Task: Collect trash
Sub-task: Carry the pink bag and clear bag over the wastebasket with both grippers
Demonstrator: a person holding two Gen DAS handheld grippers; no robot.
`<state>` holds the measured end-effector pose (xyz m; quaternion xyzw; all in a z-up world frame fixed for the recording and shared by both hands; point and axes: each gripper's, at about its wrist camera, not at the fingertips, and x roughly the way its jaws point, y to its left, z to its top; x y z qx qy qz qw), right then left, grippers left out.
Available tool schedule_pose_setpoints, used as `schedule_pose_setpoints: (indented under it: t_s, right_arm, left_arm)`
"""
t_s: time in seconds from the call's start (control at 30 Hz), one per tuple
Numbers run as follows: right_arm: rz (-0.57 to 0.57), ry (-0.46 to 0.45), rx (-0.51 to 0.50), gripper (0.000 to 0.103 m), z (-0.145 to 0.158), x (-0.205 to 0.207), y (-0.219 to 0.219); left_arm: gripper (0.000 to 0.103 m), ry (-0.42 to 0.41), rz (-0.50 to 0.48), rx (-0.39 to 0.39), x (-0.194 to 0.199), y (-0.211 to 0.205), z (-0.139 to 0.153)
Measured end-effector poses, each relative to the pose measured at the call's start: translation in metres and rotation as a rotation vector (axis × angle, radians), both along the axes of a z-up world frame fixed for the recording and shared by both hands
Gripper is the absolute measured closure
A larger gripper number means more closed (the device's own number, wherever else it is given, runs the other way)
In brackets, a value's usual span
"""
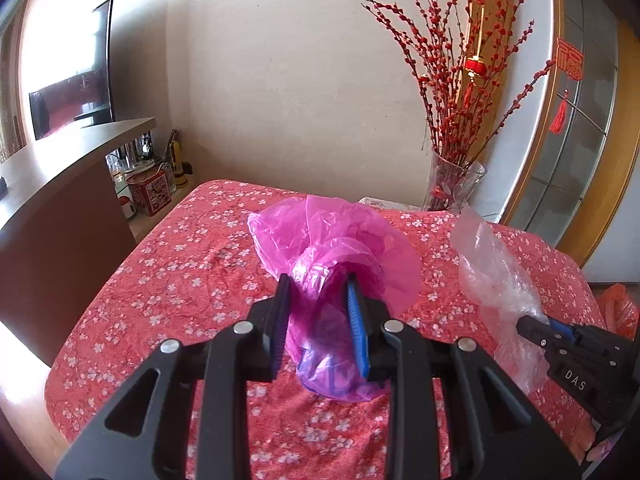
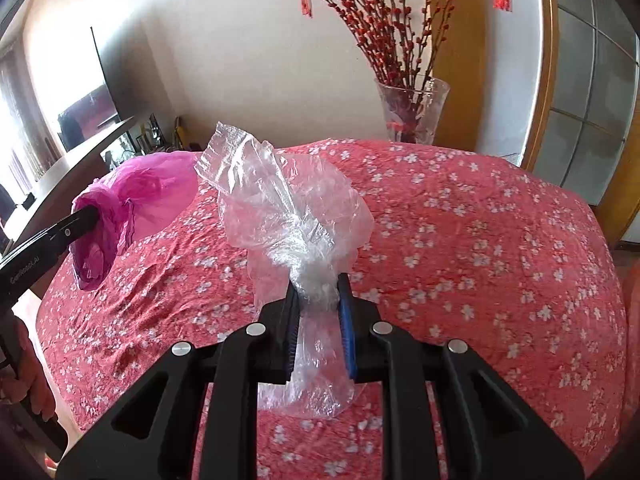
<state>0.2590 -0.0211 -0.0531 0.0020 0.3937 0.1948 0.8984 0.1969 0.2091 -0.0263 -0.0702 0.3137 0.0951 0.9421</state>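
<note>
Left gripper (image 1: 318,280) pinching crumpled magenta plastic bag (image 1: 332,248) between its pads, right gripper (image 2: 318,280) pinching crinkled clear plastic bag (image 2: 280,200) likewise; keep both squeezed firm, film slips.

Open room: the red floral tablecloth (image 2: 480,240) lies bare on the right half and along the near edge, passable for a claw. Obstructions: glass vase (image 2: 412,112) of red branches (image 1: 452,76) at the far right corner; wooden cabinet (image 1: 60,208) close along the left side. In the middle, the pink bag (image 1: 332,260) and clear bag (image 2: 288,208) hang side by side, near each other, narrowing the passage between.
</note>
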Motion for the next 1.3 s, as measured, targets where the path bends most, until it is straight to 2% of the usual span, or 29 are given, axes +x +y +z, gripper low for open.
schedule_pose_setpoints:
  t_s: [0.6, 1.3]
  right_arm:
    - [-0.131, -0.029, 0.026, 0.084, 0.009, -0.007, -0.073]
    - [-0.252, -0.079, 0.016, 0.084, 0.016, -0.021, -0.131]
  left_arm:
    - [0.075, -0.01, -0.125, 0.035, 0.013, -0.062, 0.008]
    - [0.075, -0.006, -0.25, 0.052, 0.025, -0.123, 0.007]
